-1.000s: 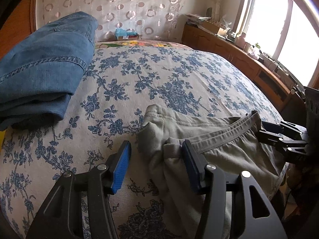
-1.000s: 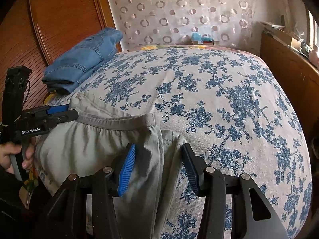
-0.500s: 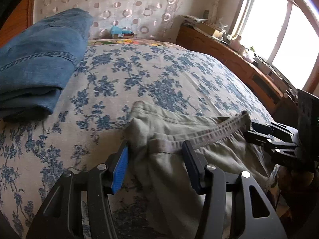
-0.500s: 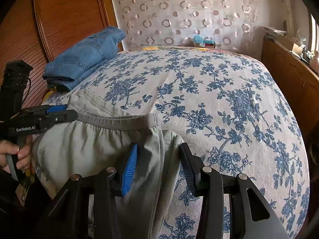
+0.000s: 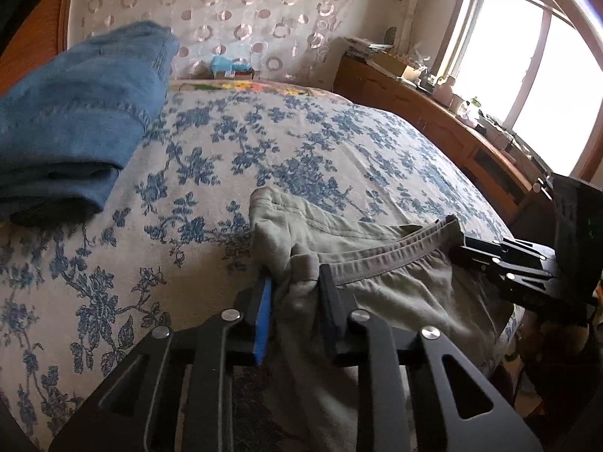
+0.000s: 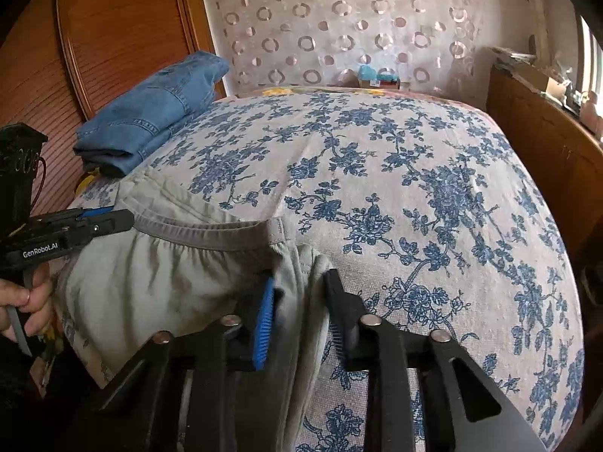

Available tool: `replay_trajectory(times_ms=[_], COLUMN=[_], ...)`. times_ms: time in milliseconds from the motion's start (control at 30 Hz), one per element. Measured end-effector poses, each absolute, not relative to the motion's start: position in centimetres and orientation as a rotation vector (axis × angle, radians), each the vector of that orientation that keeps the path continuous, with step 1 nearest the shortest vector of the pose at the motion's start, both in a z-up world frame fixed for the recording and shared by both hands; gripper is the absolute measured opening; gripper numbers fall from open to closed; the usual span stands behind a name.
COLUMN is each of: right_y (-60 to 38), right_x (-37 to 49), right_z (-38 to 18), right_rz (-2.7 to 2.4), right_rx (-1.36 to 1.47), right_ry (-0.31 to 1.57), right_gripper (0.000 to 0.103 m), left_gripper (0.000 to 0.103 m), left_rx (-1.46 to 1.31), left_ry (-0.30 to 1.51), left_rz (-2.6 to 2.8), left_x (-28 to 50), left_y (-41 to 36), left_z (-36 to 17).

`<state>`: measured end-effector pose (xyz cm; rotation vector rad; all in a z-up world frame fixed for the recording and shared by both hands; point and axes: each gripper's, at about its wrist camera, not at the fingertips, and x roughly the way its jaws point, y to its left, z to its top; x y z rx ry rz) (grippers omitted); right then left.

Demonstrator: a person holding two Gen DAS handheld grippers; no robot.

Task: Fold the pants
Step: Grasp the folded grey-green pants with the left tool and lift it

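Note:
Olive-grey pants lie at the near edge of the bed, waistband up, legs hanging off the edge. My left gripper is shut on the left end of the waistband; it also shows in the right wrist view. My right gripper is shut on the right end of the pants; it also shows in the left wrist view. The waistband is stretched between the two.
The bed carries a blue floral bedspread. Folded blue jeans lie at its left side by a wooden headboard. A wooden cabinet with clutter runs along the window side.
Both grippers have closed from open onto the two ends of the waistband. The left gripper moved forward and right onto the fabric.

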<state>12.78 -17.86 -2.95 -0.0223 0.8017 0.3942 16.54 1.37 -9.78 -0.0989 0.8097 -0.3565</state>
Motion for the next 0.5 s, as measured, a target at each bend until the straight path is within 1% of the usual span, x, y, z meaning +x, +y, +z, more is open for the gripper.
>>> replay_trajectory(times_ms=[67,133,333,500], right_y=[-18.2,-18.6,-19.5,-19.4], right_x=[12.8,12.8,12.4,11.3], right_z=[-3.0,-3.0,-2.7,-0.7], right_rz=[0.405,0.424,0.443,0.45], right_rx=[0.01,0.066,0.138,0.103], right_ry=[0.809,0.82,0.802,0.751], right_gripper=[0.019,0.015,0.013,0.013], left_gripper=[0.019,0.018,0.017,0.017], left_rx=[-0.092,-0.098,-0.079,-0.068], left_ry=[0.791,0.778,0.731,0.682], left_rz=[-0.363,-0.374,-0.369,-0.388], left_x=[16.2,15.9,15.0,14.1], left_y=[1.0,0.8,0.6,0.1], left_z=[-9.3,-8.8,-7.4,-5.6])
